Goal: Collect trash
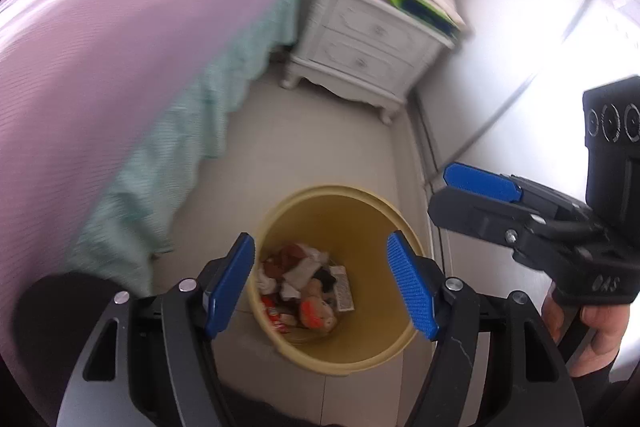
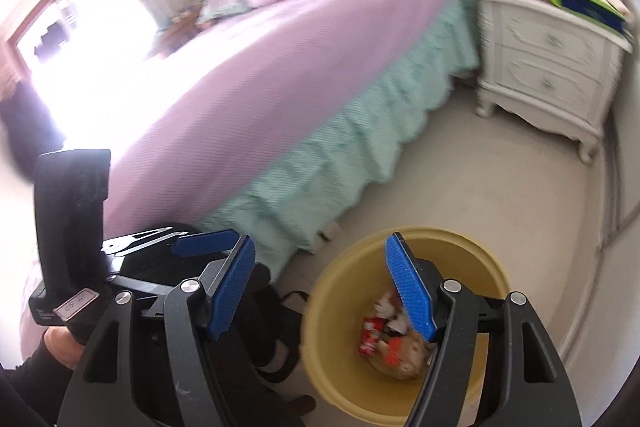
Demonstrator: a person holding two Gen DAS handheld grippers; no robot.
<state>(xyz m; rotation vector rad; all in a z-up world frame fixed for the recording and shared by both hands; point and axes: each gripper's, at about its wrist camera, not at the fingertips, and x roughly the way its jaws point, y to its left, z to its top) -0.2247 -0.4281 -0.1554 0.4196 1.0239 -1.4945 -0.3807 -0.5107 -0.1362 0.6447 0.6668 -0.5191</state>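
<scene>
Left claw [image 1: 320, 281] agape above bin rim [image 1: 340, 191]

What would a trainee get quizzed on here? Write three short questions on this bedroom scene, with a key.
1. True or false: the yellow bin is empty.
2. What is between the fingers of the left gripper and the right gripper? A) a can B) a tissue C) nothing
3. Fill in: the white nightstand stands beside the ____.

Key:
1. False; mixed trash lies at its bottom, including a red can.
2. C; both stand open with nothing between the pads.
3. Bed, the one with the purple cover.
</scene>
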